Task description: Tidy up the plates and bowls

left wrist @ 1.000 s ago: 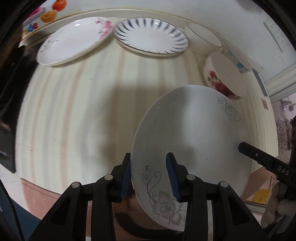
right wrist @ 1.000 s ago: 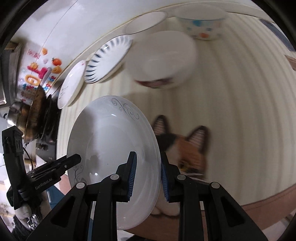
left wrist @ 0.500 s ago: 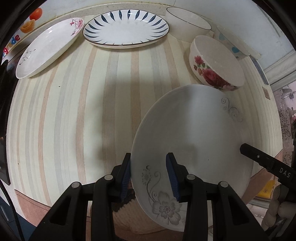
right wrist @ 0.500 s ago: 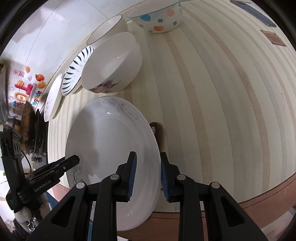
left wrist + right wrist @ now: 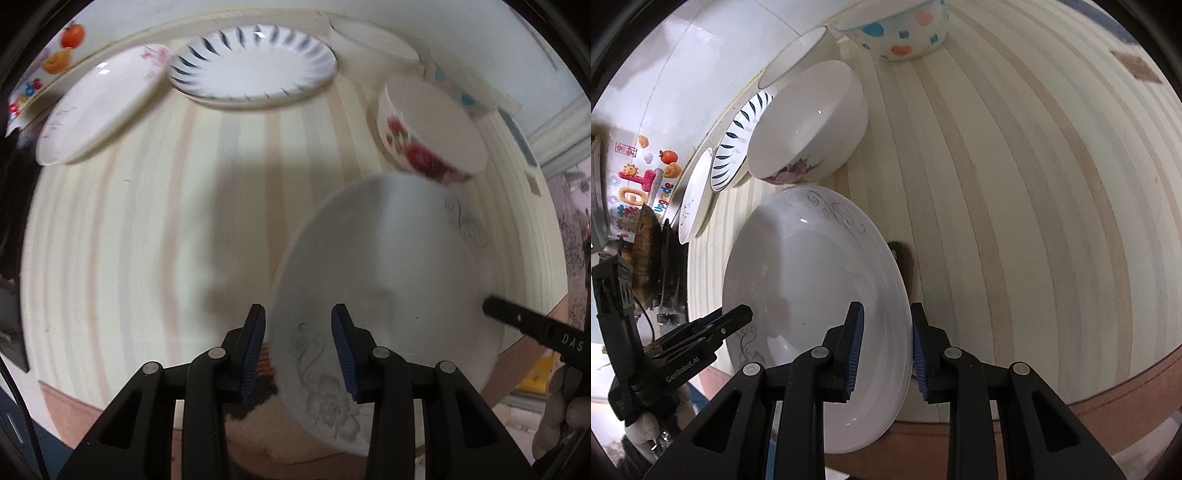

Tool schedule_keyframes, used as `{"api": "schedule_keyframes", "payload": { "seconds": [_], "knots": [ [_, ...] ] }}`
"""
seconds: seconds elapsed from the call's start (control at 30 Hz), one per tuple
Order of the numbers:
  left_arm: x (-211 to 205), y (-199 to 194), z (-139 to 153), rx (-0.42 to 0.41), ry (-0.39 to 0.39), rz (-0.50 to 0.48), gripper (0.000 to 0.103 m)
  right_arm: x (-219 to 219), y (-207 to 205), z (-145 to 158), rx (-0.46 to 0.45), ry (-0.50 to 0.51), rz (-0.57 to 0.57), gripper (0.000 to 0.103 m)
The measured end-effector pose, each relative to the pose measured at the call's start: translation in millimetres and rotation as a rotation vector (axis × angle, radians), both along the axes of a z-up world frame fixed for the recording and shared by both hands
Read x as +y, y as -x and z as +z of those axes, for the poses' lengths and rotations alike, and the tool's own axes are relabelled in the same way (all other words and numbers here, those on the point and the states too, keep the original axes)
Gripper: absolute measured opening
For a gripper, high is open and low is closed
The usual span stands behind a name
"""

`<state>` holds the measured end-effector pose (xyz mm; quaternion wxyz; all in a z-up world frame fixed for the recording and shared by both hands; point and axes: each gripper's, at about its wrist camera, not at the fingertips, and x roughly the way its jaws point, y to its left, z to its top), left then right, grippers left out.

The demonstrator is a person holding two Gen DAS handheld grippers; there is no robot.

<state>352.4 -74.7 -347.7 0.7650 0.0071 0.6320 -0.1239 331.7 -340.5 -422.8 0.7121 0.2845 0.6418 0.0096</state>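
Observation:
A white plate with grey flower prints is held between both grippers above the striped table. My left gripper is shut on its rim by the flower print. My right gripper is shut on the opposite rim. Each gripper shows in the other's view: the right one, the left one. A rose-print bowl stands just beyond the plate. A blue-striped plate and a pink-flower plate lie at the back.
A plain white bowl and a dotted bowl stand at the far edge by the wall. The striped table reaches to the right. Dark cookware stands off the table's left end.
The plate, held by both grippers, has moved forward toward the rose-print bowl, its far rim now close to that bowl. Both grips have not changed.

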Motion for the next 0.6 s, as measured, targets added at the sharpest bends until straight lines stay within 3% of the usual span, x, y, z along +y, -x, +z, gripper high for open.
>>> {"api": "schedule_keyframes", "payload": {
  "seconds": [0.07, 0.13, 0.2, 0.3, 0.47, 0.6],
  "knots": [
    [19, -2, 26, -0.038, 0.022, 0.045, 0.035, -4, 6, 13, 0.017, 0.001, 0.003, 0.029],
    [42, -7, 52, -0.081, 0.049, 0.096, 0.041, -6, 10, 37, 0.010, 0.024, 0.015, 0.041],
    [65, -17, 71, -0.121, 0.038, 0.155, 0.052, -4, 5, 67, -0.036, 0.020, 0.027, 0.049],
    [97, -38, 85, -0.169, 0.033, 0.241, 0.054, 15, -25, 103, -0.126, -0.037, 0.060, 0.056],
    [151, -87, 65, -0.170, -0.002, 0.411, 0.054, 89, -126, 115, -0.222, -0.165, 0.195, 0.062],
    [191, -119, 33, -0.136, -0.044, 0.533, 0.054, 162, -230, 91, -0.284, -0.130, 0.330, 0.062]
  ]
}}
